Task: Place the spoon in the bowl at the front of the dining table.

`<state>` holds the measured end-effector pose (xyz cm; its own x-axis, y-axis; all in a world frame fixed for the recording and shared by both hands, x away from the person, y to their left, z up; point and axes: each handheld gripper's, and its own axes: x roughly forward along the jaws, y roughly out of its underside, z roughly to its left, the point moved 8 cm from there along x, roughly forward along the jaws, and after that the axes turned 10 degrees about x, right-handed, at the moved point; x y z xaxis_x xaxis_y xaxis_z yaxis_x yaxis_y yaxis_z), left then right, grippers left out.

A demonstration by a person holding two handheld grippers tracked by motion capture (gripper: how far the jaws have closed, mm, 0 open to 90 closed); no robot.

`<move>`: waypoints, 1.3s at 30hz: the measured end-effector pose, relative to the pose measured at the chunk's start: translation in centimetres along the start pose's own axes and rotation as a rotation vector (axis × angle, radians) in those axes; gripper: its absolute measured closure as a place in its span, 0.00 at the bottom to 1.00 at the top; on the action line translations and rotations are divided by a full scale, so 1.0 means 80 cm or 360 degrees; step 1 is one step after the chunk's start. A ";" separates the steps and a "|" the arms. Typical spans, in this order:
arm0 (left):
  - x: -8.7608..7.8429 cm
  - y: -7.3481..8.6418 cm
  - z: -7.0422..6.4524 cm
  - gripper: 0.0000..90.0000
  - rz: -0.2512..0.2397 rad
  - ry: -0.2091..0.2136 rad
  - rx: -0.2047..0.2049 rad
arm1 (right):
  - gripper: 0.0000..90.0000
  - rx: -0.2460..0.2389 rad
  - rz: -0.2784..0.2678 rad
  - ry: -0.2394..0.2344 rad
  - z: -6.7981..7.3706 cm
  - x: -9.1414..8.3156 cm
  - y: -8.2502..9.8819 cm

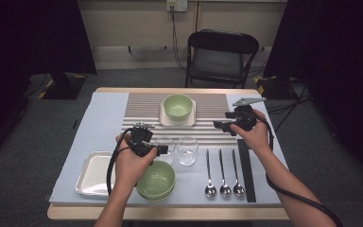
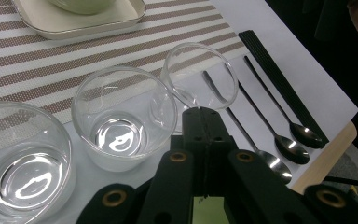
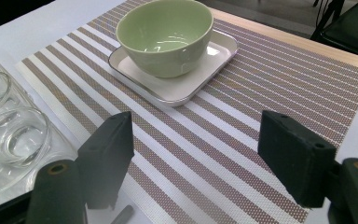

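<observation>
I see L tool (image 2: 204, 114), jaws together, just beside the glass cups (image 2: 123, 116); R tool (image 3: 196, 158), jaws apart, farther off over the striped mat (image 3: 242, 93).

Left glass (image 2: 21, 163) cut off by the edge; tray (image 2: 81, 21) cropped above.

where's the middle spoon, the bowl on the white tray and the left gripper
middle spoon (image 1: 224, 190), high view, on its bowl end
green bowl (image 3: 164, 33), right gripper view, on its inner wall
left gripper (image 2: 204, 122), left gripper view, on its closed jaw tips

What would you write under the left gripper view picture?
Shut left gripper hovering by three clear glasses and three spoons.
</observation>
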<state>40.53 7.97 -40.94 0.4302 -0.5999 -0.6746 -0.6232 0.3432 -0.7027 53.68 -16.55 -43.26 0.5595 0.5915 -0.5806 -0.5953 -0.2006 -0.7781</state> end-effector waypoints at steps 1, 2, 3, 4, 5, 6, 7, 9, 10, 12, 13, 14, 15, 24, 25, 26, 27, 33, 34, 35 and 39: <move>0.001 0.000 -0.001 1.00 -0.0001 0.0002 -0.0003 | 0.29 0.0001 0.0001 0.0005 0.000 0.000 0.000; 0.003 0.000 -0.001 1.00 0.0000 -0.0003 -0.0005 | 0.29 0.0001 0.0000 0.0002 0.000 0.000 0.000; 0.004 0.000 -0.003 1.00 -0.0002 0.0006 -0.0009 | 0.29 0.0003 -0.0005 -0.0001 0.000 0.000 0.000; 0.005 0.000 -0.003 1.00 0.0003 -0.0001 -0.0008 | 0.29 0.0003 -0.0006 0.0000 0.000 0.000 0.000; 0.007 0.000 -0.004 1.00 0.0004 0.0006 -0.0010 | 0.29 0.0006 -0.0005 0.0000 0.000 -0.001 0.000; 0.008 0.000 -0.006 1.00 -0.0003 0.0015 -0.0018 | 0.29 0.0006 -0.0004 -0.0001 0.000 -0.001 0.000; 0.009 0.000 -0.007 1.00 -0.0006 0.0017 -0.0016 | 0.29 0.0005 -0.0005 0.0000 0.000 -0.001 0.000; 0.012 0.000 -0.009 1.00 0.0007 0.0023 -0.0005 | 0.29 0.0004 -0.0006 -0.0001 0.000 -0.001 0.000; 0.014 0.000 -0.011 1.00 0.0010 0.0022 -0.0003 | 0.29 0.0001 -0.0008 -0.0004 -0.001 -0.001 0.000; 0.016 -0.001 -0.013 1.00 0.0015 0.0024 0.0002 | 0.29 0.0007 -0.0006 -0.0003 -0.001 -0.001 0.002; 0.017 -0.002 -0.014 1.00 0.0019 0.0023 0.0006 | 0.29 0.0011 -0.0006 -0.0003 -0.001 -0.001 0.002; 0.017 -0.002 -0.016 1.00 0.0020 0.0027 0.0005 | 0.29 0.0011 -0.0005 0.0001 -0.002 -0.001 0.003; 0.018 -0.003 -0.017 1.00 0.0015 0.0027 0.0007 | 0.29 0.0014 -0.0006 0.0004 -0.002 -0.001 0.003; 0.025 -0.004 -0.024 1.00 0.0034 0.0031 0.0019 | 0.29 0.0013 0.0003 0.0001 -0.002 0.000 0.006; 0.026 -0.004 -0.026 1.00 0.0037 0.0037 0.0021 | 0.29 0.0008 0.0001 0.0003 -0.002 0.000 0.006; 0.027 -0.004 -0.027 1.00 0.0042 0.0038 0.0027 | 0.29 0.0010 0.0003 0.0002 -0.002 0.000 0.006; 0.027 -0.005 -0.028 1.00 0.0043 0.0037 0.0030 | 0.29 0.0002 0.0004 -0.0001 -0.002 0.001 0.006; 0.034 -0.008 -0.036 1.00 0.0038 0.0051 0.0036 | 0.29 0.0004 0.0008 -0.0006 0.000 0.004 0.008; 0.035 -0.008 -0.037 1.00 0.0042 0.0055 0.0037 | 0.29 0.0007 0.0009 -0.0003 0.001 0.004 0.008; 0.036 -0.008 -0.039 1.00 0.0040 0.0055 0.0041 | 0.29 0.0003 0.0010 -0.0005 0.001 0.004 0.009; 0.039 -0.009 -0.044 1.00 0.0046 0.0061 0.0045 | 0.28 0.0001 0.0015 -0.0004 0.000 0.004 0.010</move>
<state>40.06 3.33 -41.75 0.3867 -0.6165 -0.6859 -0.6161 0.3807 -0.6896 53.38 -16.53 -44.12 0.5524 0.5917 -0.5871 -0.6008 -0.2056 -0.7725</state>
